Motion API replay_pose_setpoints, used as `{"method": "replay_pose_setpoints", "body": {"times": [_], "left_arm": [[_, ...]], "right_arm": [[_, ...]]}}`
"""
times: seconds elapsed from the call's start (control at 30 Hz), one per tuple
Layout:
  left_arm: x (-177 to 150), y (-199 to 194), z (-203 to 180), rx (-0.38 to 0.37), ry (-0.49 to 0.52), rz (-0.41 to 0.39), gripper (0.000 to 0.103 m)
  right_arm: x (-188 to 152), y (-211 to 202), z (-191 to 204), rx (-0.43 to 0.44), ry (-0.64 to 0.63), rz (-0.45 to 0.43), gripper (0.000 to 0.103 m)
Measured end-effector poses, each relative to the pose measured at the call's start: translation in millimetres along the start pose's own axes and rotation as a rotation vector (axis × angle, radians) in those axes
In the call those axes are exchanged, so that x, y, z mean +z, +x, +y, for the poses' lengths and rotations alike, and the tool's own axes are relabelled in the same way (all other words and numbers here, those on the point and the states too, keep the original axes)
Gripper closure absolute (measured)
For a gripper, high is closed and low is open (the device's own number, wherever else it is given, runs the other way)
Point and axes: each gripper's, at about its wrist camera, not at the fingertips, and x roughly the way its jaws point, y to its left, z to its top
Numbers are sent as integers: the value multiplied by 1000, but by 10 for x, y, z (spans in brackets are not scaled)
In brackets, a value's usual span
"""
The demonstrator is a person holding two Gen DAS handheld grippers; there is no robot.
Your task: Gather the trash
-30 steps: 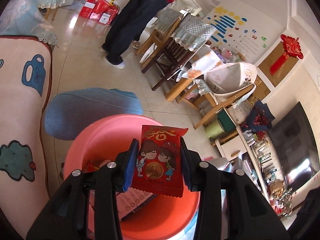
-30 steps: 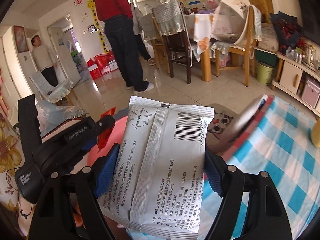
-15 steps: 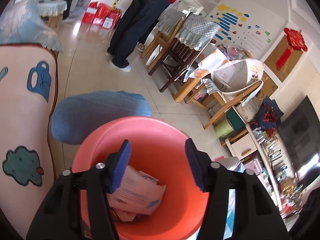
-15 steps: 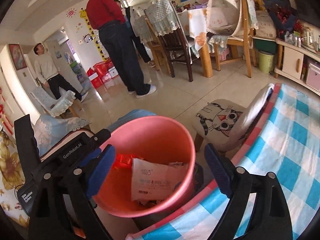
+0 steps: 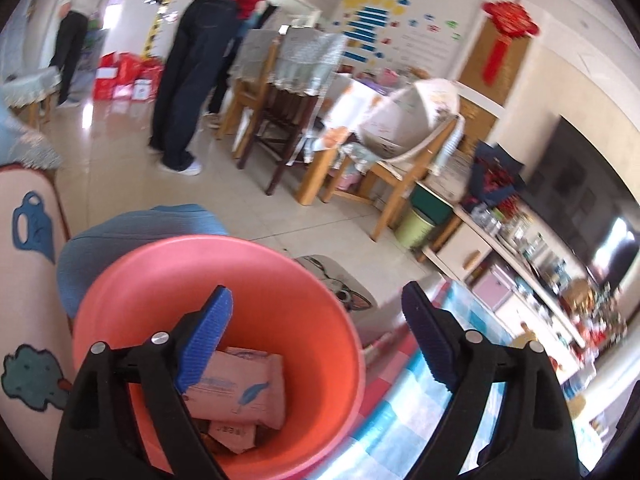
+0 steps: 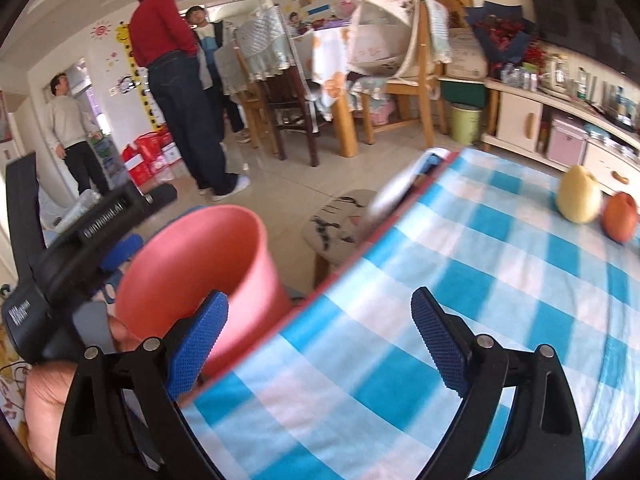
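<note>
Trash packets (image 5: 244, 392) lie in the bottom of the pink bucket (image 5: 304, 280), which stands just beside the checked worktop (image 6: 460, 300). My left gripper (image 5: 316, 332) hangs over the bucket, its jaws having just opened wide, with nothing between them. My right gripper (image 6: 320, 332) is over the worktop's edge, jaws likewise just opened and empty. A pear (image 6: 578, 200) sits farther along.

Bright daylight, glare on the floor (image 5: 100, 120), motion blur throughout, fisheye bending, dark vignetted corners
</note>
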Motion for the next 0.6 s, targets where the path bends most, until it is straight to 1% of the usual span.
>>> {"method": "replay_pose_setpoints", "body": {"times": [0.13, 0.27, 0.47, 0.53, 0.6], "left_arm": [[-97, -50, -219, -11, 52, 10, 14], [-199, -94, -454, -16, 119, 37, 13], [-357, -185, -725, -73, 163, 84, 7], [-423, -234, -824, -92, 191, 84, 7], [-508, -295, -972, -109, 240, 79, 6]], "right_arm": [[-132, -183, -227, -55, 23, -12, 11], [-256, -375, -471, -106, 46, -17, 11], [-422, -688, -796, -184, 55, -32, 11], [-468, -795, -884, -211, 50, -43, 11], [-504, -898, -961, -239, 40, -55, 11]]}}
